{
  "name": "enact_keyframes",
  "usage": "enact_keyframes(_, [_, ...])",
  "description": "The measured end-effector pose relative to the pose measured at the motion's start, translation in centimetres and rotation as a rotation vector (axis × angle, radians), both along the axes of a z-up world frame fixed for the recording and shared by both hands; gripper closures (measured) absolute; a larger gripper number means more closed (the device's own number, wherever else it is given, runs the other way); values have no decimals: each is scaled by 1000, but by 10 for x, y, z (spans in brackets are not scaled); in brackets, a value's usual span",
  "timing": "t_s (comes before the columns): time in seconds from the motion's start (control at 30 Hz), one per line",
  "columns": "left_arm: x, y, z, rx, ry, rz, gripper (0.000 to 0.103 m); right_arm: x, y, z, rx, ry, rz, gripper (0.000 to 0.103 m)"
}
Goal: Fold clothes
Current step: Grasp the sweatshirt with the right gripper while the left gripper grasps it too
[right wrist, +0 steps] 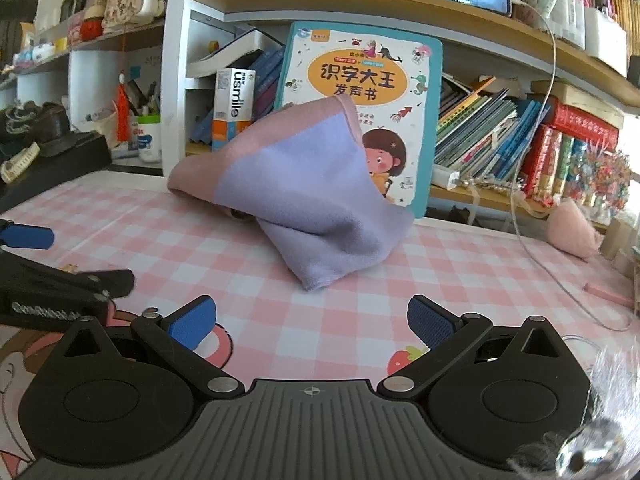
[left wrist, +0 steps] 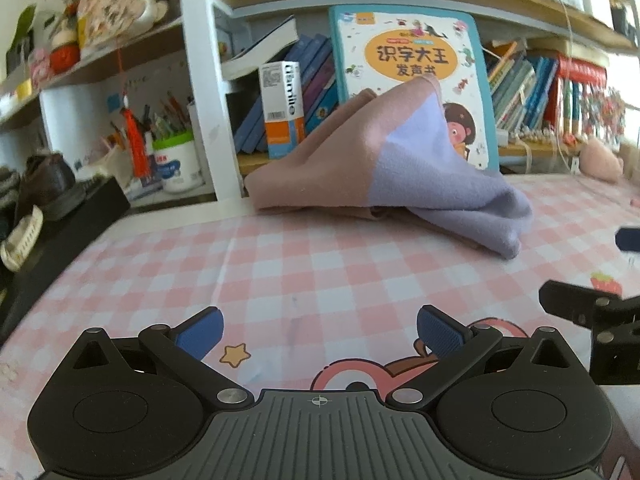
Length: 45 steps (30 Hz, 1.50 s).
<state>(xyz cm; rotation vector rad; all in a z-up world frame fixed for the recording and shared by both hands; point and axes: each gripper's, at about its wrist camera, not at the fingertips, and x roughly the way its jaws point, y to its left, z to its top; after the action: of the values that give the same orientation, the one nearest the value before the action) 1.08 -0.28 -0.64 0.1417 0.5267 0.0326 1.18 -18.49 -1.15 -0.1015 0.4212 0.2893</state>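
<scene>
— What holds what, back there?

— A white tub with a green rim (left wrist: pixel 178 164) stands on the low shelf at the left, stuffed with pens and pencils that stick up out of it. The wooden shelf (right wrist: pixel 496 200) behind the worktop carries rows of books, some leaning, some stacked flat, and a white and orange carton (right wrist: pixel 232 108) stands upright among them. A big picture book (right wrist: pixel 384 88) stands on end, facing us.

— And the garment?

— The pink and lilac cloth (left wrist: pixel 384 168) lies in a loose heap on the checked worktop (left wrist: pixel 280 272), at its far edge, its raised corner resting against the picture book (the lilac part droops toward the near side).

— The tools?

— The left tool (left wrist: pixel 320 336) hovers low over the worktop with its blue pads spread wide and nothing between them; the cloth lies well ahead of it, a little to its right. The right tool (right wrist: pixel 312 324) is likewise wide and bare, the cloth straight ahead and apart from it. The two sit side by side; each shows at the edge of the other's view.
</scene>
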Motion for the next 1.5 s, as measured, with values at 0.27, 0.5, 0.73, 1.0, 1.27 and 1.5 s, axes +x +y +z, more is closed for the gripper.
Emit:
enact_keyframes(0.27, [-2,-5,0,31,-2,-18,0,19,-22,11,99,95,78,3])
enact_keyframes(0.5, [4,-1,-3,4,37,-11,0,70,-48,25,237,242,78,3])
enact_keyframes(0.73, [4,-3,-2,12,34,0,0,129,-61,13,373,335,-32,3])
enact_keyframes(1.0, [-5,-15,0,89,-17,8,0,141,-73,-4,559,405,-6,52])
enact_keyframes(1.27, [-7,-30,-1,175,-23,6,0,145,-74,-12,564,425,-5,88])
enact_keyframes(1.5, [-14,-32,5,164,-62,-8,0,122,-84,7,763,403,193,95])
